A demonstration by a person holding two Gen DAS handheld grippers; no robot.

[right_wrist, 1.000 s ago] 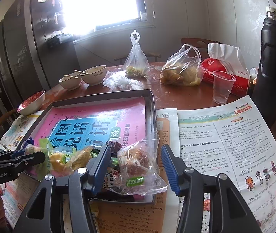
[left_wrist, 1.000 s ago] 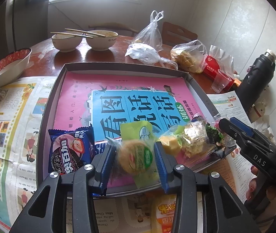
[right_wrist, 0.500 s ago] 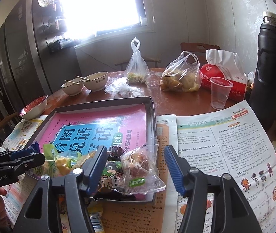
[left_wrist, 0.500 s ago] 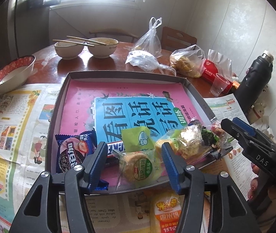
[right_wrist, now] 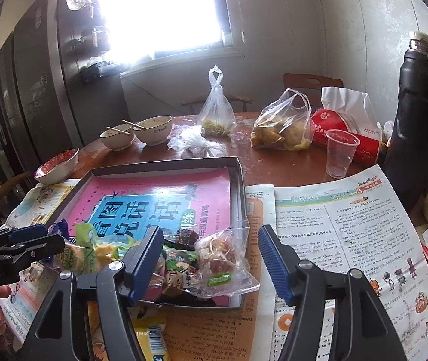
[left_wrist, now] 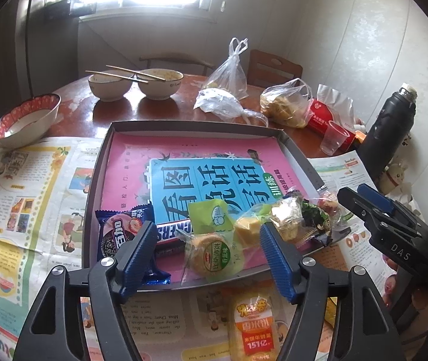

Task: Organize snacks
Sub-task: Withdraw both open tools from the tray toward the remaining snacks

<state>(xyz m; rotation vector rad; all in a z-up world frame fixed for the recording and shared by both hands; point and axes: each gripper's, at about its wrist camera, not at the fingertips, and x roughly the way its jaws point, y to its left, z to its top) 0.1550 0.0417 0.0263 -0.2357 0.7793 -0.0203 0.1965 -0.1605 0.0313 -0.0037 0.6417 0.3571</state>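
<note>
Newspaper (left_wrist: 27, 198) covers the near part of the table under both your grippers. Your left gripper (left_wrist: 211, 249) has its jaws opening; the round cake in the green wrapper (left_wrist: 212, 257) lies between them on the near edge of the tray (left_wrist: 93, 198), and the pads do not press it. An orange snack pack (left_wrist: 251, 328) lies on the paper just before that edge. Your right gripper (right_wrist: 211, 255) also has its jaws opening, with the clear bag of reddish sweets (right_wrist: 223, 255) between them at the tray's near right corner, not gripped. Beside the cake lie a chocolate bar (left_wrist: 172, 234) and a blue cookie pack (left_wrist: 120, 231). Farther away, two bowls (left_wrist: 136, 85) with chopsticks stand near the table's far edge.
</note>
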